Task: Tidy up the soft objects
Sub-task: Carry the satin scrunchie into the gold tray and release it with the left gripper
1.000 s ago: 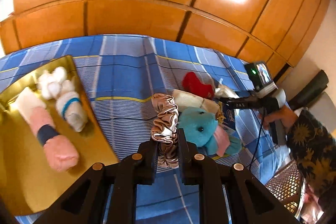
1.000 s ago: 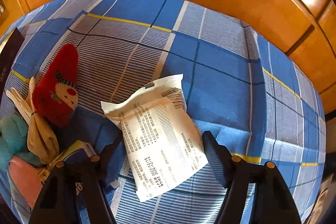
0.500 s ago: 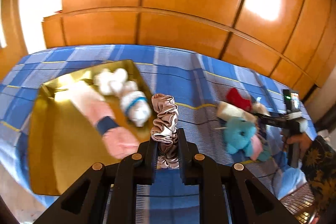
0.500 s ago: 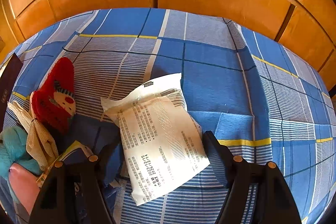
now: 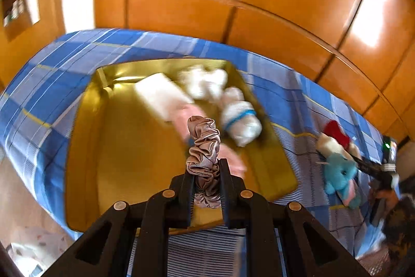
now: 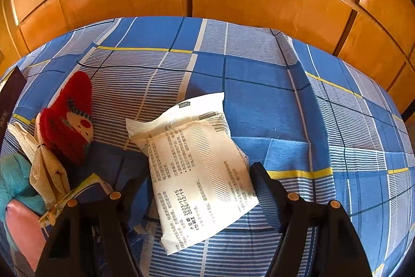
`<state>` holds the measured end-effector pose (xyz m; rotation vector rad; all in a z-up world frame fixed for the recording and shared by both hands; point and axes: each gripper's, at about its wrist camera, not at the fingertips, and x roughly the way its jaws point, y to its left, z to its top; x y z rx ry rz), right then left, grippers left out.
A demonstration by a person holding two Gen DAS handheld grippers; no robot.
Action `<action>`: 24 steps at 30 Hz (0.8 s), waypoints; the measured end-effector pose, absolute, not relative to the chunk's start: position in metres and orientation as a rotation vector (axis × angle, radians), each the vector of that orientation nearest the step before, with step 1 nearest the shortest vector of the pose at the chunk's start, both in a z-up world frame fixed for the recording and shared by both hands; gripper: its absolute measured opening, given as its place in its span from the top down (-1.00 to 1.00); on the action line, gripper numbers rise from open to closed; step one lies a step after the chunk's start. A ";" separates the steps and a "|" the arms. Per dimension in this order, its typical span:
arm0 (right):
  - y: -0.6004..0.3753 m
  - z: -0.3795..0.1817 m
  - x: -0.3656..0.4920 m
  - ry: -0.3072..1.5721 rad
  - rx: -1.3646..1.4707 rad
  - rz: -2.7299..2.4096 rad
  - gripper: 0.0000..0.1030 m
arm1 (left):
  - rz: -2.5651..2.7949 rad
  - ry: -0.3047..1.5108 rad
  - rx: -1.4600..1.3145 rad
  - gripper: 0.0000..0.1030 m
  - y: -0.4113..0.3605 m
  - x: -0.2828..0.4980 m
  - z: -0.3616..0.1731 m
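Two grippers: both were mine, one in each hand.
Left gripper (image 5: 206, 182): my jaws were clamped narrow on a beige satin scrunchie (image 5: 203, 147), which stood up at frame centre over the gold rectangular tray (image 5: 124, 160).
Tray contents: a pink and white rolled towel (image 5: 166, 98) and a white rolled cloth with a blue band (image 5: 240, 118), blurred, in the upper middle.
Right gripper (image 6: 199, 188): my jaws stood wide, either side of a white printed plastic packet (image 6: 197, 165) lying on the blue checked bedsheet (image 6: 259, 69); I could not tell whether the pads touched it.
Left edge: a red plush toy (image 6: 67, 118) and a teal plush toy (image 6: 13, 181).

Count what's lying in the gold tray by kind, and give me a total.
Rolled towels: 2, pink-and-white towel and white towel with blue band
Fluffy white plush toy: 1
Total: 3 in the gold metal tray; beige satin scrunchie in left gripper not counted
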<state>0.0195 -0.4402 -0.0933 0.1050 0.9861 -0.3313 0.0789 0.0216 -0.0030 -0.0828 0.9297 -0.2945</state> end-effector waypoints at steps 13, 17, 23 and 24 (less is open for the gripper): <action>-0.443 -0.094 0.026 0.992 0.091 -0.335 -0.42 | -0.143 1.025 -0.205 0.68 0.095 0.154 -0.024; -0.443 -0.094 0.026 0.992 0.091 -0.335 -0.42 | -0.135 1.032 -0.173 0.65 0.092 0.180 -0.031; -0.443 -0.094 0.026 0.992 0.091 -0.335 -0.42 | -0.090 1.042 -0.085 0.61 0.085 0.220 -0.048; -0.442 -0.094 0.026 0.992 0.091 -0.335 -0.42 | -0.084 1.047 -0.079 0.58 0.085 0.225 -0.050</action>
